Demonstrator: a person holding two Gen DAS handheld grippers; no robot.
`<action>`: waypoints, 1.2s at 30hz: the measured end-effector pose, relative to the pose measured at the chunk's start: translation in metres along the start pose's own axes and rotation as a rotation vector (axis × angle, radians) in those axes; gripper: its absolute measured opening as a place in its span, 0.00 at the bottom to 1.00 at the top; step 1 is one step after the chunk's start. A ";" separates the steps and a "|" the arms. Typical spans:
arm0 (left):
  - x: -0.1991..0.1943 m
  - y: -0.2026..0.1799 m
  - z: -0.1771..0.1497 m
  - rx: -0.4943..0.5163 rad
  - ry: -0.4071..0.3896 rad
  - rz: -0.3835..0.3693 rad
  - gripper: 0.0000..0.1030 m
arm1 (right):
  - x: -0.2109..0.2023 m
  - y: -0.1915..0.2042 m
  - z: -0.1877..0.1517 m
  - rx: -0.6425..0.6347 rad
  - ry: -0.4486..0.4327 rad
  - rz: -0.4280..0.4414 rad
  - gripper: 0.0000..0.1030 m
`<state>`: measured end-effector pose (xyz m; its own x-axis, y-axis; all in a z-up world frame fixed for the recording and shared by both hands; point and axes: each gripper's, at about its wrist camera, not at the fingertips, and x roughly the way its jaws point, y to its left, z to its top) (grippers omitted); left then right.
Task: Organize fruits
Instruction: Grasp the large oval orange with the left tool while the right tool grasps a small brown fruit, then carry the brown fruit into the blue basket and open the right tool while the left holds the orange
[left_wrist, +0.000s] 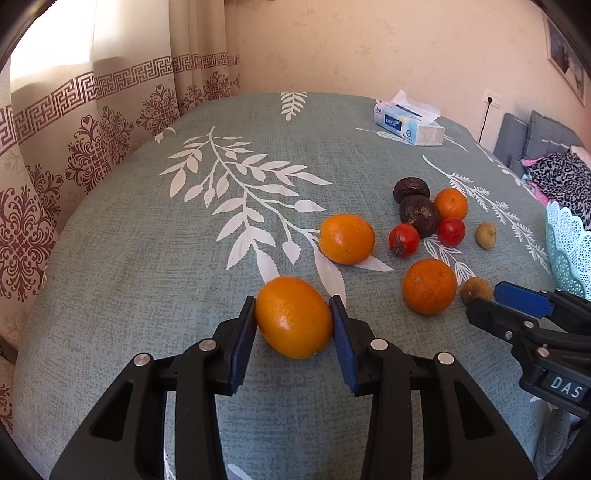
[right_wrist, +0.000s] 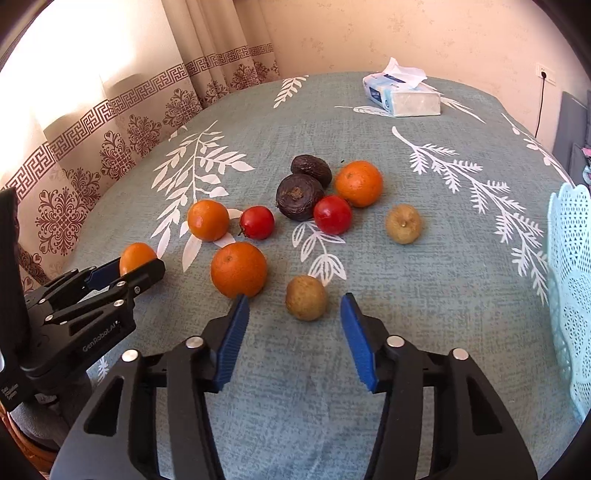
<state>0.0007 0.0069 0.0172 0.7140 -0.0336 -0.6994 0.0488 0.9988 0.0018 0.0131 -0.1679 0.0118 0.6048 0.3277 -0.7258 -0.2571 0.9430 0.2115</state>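
My left gripper (left_wrist: 293, 306) is shut on an oval orange (left_wrist: 293, 317) that rests on the grey-green tablecloth (left_wrist: 147, 258); both blue pads press its sides. From the right wrist view the left gripper (right_wrist: 138, 267) shows at the left with that orange (right_wrist: 135, 256) in it. My right gripper (right_wrist: 293, 304) stands open around a small brown fruit (right_wrist: 306, 297), with a gap between each pad and the fruit. Beyond lie three more oranges (right_wrist: 239, 269), two red fruits (right_wrist: 332, 214), two dark wrinkled fruits (right_wrist: 299, 197) and another brown fruit (right_wrist: 403, 224).
A pale blue lattice basket (right_wrist: 570, 280) stands at the table's right edge. A tissue pack (right_wrist: 402, 94) lies at the far side. Patterned curtains (left_wrist: 74, 155) hang behind the table on the left, and a wall stands behind it.
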 end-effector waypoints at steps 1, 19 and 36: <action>0.000 0.002 0.000 -0.011 -0.001 0.000 0.39 | 0.004 0.001 0.002 -0.003 0.006 -0.002 0.39; -0.010 0.016 -0.001 -0.096 -0.057 0.010 0.39 | -0.063 -0.014 0.021 0.051 -0.154 -0.060 0.24; -0.060 -0.028 0.021 -0.029 -0.145 0.035 0.39 | -0.133 -0.128 0.040 0.327 -0.270 -0.202 0.24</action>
<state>-0.0288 -0.0193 0.0742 0.8086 -0.0018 -0.5884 0.0038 1.0000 0.0022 -0.0046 -0.3297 0.1078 0.8036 0.0987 -0.5869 0.1107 0.9442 0.3103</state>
